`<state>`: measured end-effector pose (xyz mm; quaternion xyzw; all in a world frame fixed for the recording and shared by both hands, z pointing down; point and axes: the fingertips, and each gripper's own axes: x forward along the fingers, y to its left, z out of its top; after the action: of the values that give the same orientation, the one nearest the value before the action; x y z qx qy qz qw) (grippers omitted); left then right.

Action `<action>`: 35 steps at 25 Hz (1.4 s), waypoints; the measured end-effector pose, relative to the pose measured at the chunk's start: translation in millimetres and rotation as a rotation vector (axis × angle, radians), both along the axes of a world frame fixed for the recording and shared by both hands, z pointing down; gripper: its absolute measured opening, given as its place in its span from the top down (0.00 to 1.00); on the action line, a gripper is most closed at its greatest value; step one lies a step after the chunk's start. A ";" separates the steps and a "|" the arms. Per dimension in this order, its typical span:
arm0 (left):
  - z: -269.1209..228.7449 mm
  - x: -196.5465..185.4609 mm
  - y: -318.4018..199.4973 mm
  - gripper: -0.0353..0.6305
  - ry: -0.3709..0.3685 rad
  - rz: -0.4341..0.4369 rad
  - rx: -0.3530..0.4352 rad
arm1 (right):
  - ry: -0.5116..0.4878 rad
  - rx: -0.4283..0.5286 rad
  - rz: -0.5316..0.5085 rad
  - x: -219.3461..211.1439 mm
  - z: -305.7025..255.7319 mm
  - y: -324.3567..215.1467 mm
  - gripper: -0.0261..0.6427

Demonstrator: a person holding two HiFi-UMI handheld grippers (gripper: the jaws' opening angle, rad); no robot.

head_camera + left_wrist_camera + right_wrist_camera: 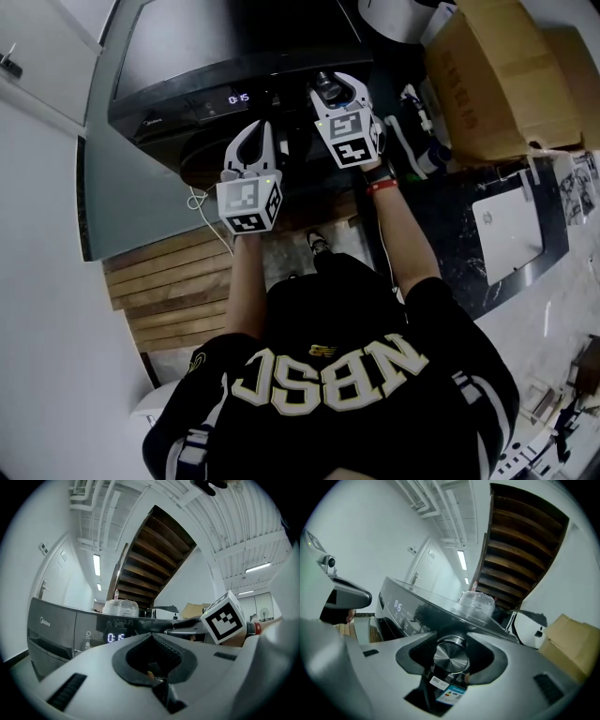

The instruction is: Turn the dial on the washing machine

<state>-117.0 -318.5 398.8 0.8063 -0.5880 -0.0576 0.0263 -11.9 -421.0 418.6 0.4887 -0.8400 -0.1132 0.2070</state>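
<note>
- The fingers (pixel 520 670) of the right gripper (pixel 451 638) stand a little apart. The steel dial (pixel 450 657) of the washing machine (pixel 187 56) sits between them, with one dark pad at each side of its rim. I judge them closed on it, though how firm the squeeze is cannot be read.
- The dial sits on the control panel (pixel 169 120), to the right of the display (pixel 238 97), which reads 0:15.
- The left gripper (pixel 257 133) hangs just in front of the display. Its fingers (pixel 79 679) meet at the tips and hold nothing, and it touches nothing that I can see.
- The step in hand looks to be the turn itself, since the grasp seems made and only the rotation is left.
- To do it well, line the right gripper up with the dial's own axis, so the roll of the wrist spins the dial and does not pry it sideways toward or away from the display.
- Squeeze evenly. The brushed metal rim looks smooth, so a light grip would likely slip round it without moving it.
- Turn slowly and watch the display, because a change in its digits is the surest sign that the dial has answered.
- Hold the left gripper off the panel in front of the display, so that it presses nothing by accident.
</note>
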 end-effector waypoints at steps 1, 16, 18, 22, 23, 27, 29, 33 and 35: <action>0.6 -0.6 -0.1 0.93 0.004 0.000 -0.001 | -0.024 -0.007 0.006 0.9 0.0 -0.3 0.66; 1.8 3.2 -1.6 0.93 0.020 0.009 -0.003 | -0.182 -0.068 0.048 10.2 0.0 -5.0 0.66; 1.6 3.4 -1.8 0.93 0.019 0.009 -0.004 | -0.183 -0.068 0.047 10.1 -0.4 -5.1 0.66; 2.1 2.0 -2.8 0.93 0.020 0.007 -0.006 | -0.208 -0.074 0.054 11.0 0.8 -6.0 0.66; 2.0 1.8 -2.8 0.93 0.019 0.007 -0.006 | -0.219 -0.077 0.056 11.3 0.9 -6.2 0.66; 2.0 2.7 -2.2 0.93 0.018 0.008 -0.007 | -0.268 -0.090 0.061 13.1 0.7 -6.3 0.66; 2.1 4.1 -2.5 0.93 0.018 0.011 -0.008 | -0.309 -0.093 0.069 14.8 0.3 -6.7 0.66; 4.0 6.6 -2.9 0.93 0.016 0.014 -0.012 | -0.408 -0.098 0.101 19.0 1.5 -6.8 0.66; 4.2 6.5 -3.6 0.93 0.015 0.014 -0.014 | -0.466 -0.115 0.116 21.3 2.6 -7.7 0.66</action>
<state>-110.5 -322.1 403.0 0.8099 -0.5824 -0.0593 0.0368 9.4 -428.7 421.2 0.5365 -0.8405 0.0628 0.0413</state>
